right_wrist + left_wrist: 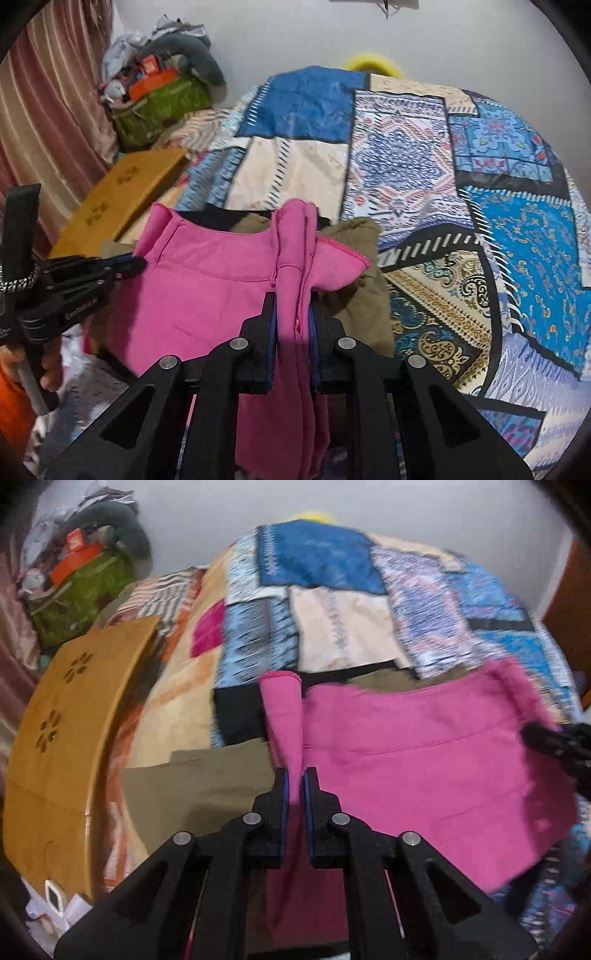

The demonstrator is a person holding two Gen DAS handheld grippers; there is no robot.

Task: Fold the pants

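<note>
The pink pants (424,760) hang stretched between my two grippers above the bed. My left gripper (295,779) is shut on one bunched edge of the pants. My right gripper (291,302) is shut on the other edge, where the pink cloth (221,288) is gathered in thick folds. In the right wrist view the left gripper (125,266) shows at the left, pinching the cloth. In the left wrist view the right gripper (532,734) shows at the far right edge. An olive-brown garment (207,786) lies on the bed under the pants; it also shows in the right wrist view (362,306).
A patchwork bedspread (517,240) in blue, cream and black covers the bed. A wooden board (66,738) with flower cut-outs lies at the left. A green box (162,107) piled with clutter stands at the back left by a pink curtain (48,110).
</note>
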